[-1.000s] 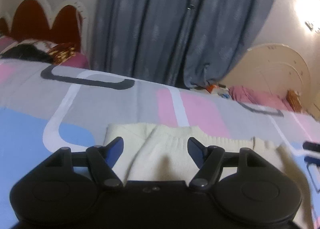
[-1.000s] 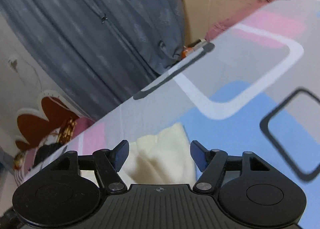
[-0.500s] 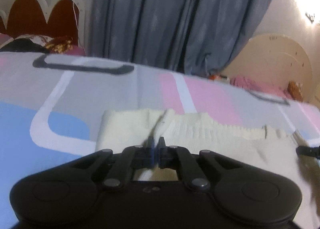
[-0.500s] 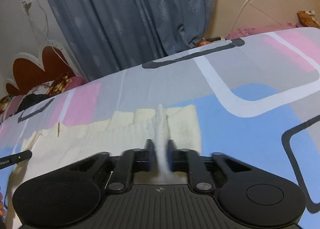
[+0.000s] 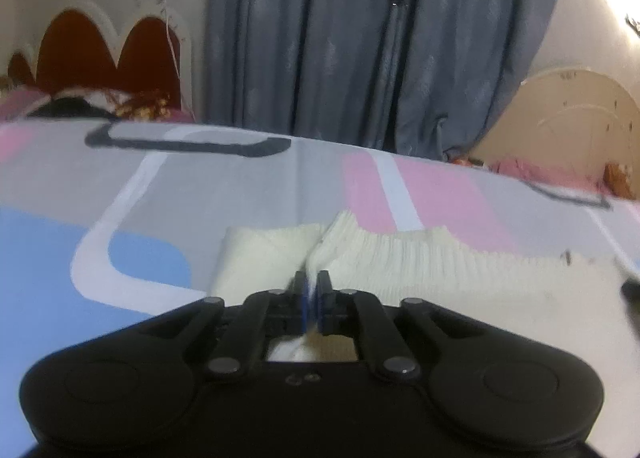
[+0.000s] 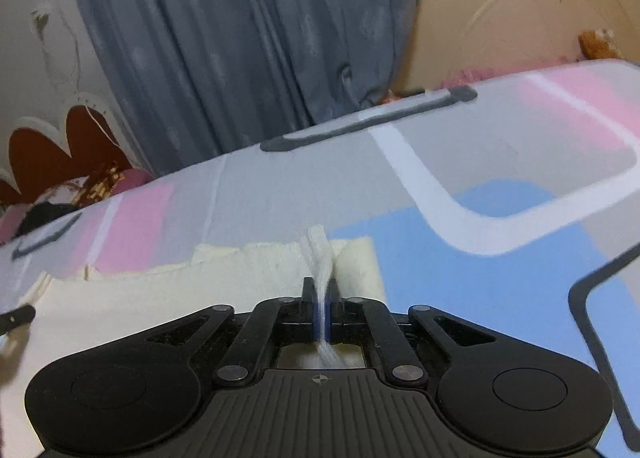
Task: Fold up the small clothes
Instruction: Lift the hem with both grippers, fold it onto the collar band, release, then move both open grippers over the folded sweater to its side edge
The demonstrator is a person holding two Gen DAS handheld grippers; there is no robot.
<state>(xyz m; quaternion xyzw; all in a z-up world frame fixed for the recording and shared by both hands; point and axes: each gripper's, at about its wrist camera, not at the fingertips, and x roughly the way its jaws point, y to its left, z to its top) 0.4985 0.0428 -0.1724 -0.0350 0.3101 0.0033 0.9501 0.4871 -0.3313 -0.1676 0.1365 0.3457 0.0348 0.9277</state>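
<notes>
The patterned bedsheet point(image 5: 248, 193) is covered near its front edge by the cream knit garment point(image 5: 460, 278), spread flat and not yet folded. A pinch of its fabric is clamped in the left gripper point(image 5: 311, 298), whose jaws are opening slightly, and in the right gripper point(image 6: 323, 308).

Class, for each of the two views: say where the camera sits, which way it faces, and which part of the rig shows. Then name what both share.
Left wrist: behind the left gripper, facing forward and down across the bed; its jaws are opening, cream garment between them.
Right wrist: behind the right gripper, same facing, shut on the garment's other end.
Shared: garment, patterned bedsheet, grey curtain.
</notes>
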